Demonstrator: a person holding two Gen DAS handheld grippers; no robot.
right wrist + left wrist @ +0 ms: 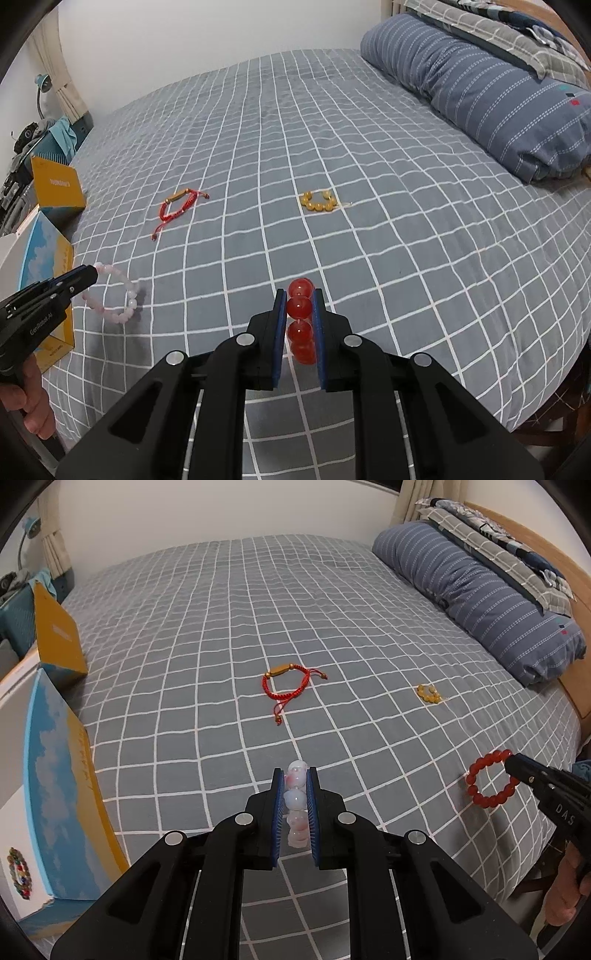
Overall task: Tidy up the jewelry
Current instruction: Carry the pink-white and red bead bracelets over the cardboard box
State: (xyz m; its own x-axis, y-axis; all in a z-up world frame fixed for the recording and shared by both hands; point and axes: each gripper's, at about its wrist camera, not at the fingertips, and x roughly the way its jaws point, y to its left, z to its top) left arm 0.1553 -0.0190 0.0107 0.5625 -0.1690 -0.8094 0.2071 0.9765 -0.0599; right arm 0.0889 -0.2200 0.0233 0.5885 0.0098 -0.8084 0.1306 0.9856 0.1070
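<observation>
My left gripper (296,775) is shut on a pale pink bead bracelet (296,805), held just above the bed; the right wrist view shows the bracelet (122,295) hanging from that gripper (90,275). My right gripper (299,295) is shut on a red bead bracelet (301,325); the left wrist view shows the bracelet (489,777) as a ring in that gripper (511,762). A red cord bracelet (286,683) and a yellow bead bracelet (428,694) lie on the grey checked bedsheet (221,627).
An open blue and yellow box (55,805) sits at the bed's left edge, a multicoloured bead bracelet (18,871) inside it. Its yellow lid (59,638) stands behind. A striped blue pillow (480,594) and folded bedding (498,542) lie at the right.
</observation>
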